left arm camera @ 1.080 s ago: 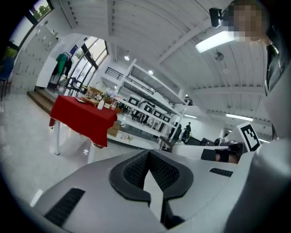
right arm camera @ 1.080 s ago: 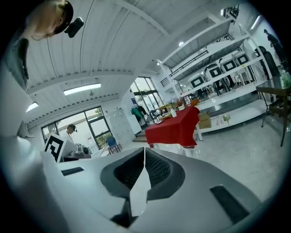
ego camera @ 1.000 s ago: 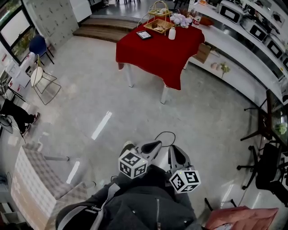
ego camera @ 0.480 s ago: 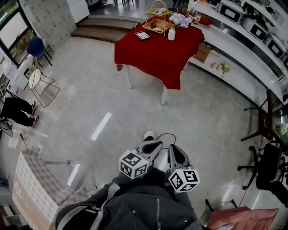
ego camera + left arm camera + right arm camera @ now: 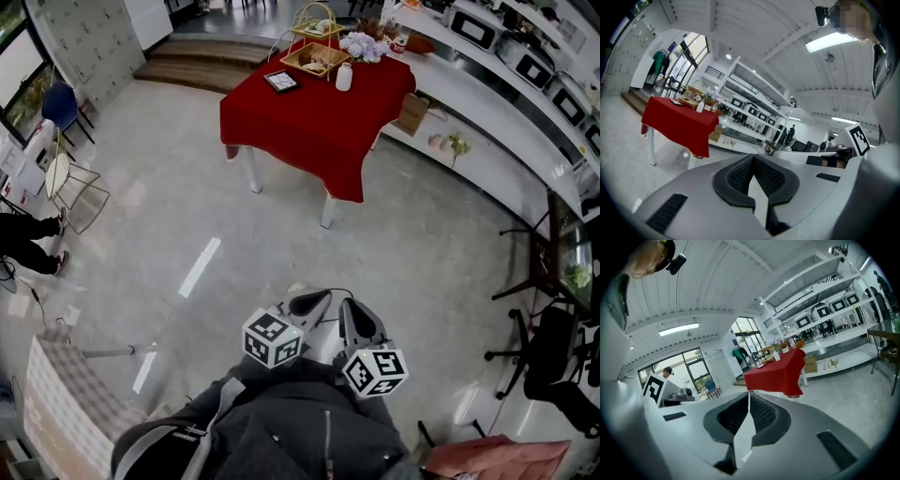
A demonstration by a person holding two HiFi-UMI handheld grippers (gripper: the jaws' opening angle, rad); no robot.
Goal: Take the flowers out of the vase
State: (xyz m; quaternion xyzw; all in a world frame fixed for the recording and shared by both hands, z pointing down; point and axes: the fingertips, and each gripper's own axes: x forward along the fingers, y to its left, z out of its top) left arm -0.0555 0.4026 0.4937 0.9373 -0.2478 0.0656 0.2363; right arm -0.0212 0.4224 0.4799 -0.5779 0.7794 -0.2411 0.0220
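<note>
Two empty tools in our hands, left gripper (image 5: 314, 299), right gripper (image 5: 352, 310), jaws pressed together, grey floor (image 5: 281, 234) between us and red-clothed table (image 5: 309, 122), white vase (image 5: 344, 77), flowers (image 5: 361, 45).

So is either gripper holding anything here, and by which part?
Nothing is held: the left gripper and the right gripper are both shut and empty.

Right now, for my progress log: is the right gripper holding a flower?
No; the right gripper has its jaws shut together with nothing between them, and the flowers sit far off on the red table.
</note>
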